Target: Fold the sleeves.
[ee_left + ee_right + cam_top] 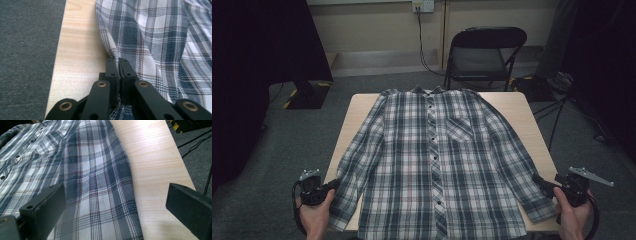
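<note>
A blue, white and brown plaid shirt (pixel 437 150) lies flat and buttoned on the light wooden table (pixel 512 105), collar at the far edge and sleeves spread down both sides. At the near left corner my left gripper (pixel 333 185) is shut on the outer edge of the left sleeve (pixel 150 37). In the left gripper view the jaws (pixel 118 60) pinch a ridge of that cloth just above the tabletop (pixel 80 50). My right gripper (pixel 539 180) stands open at the near right. Its wide-apart jaws (pixel 116 195) straddle the edge of the right sleeve (pixel 95 170), not touching it.
A dark folding chair (pixel 484 52) stands beyond the table's far edge. Cables (pixel 557 105) run over the grey carpet at the right. Bare wood (pixel 155 170) shows outside the right sleeve. Dark curtains hang at both sides.
</note>
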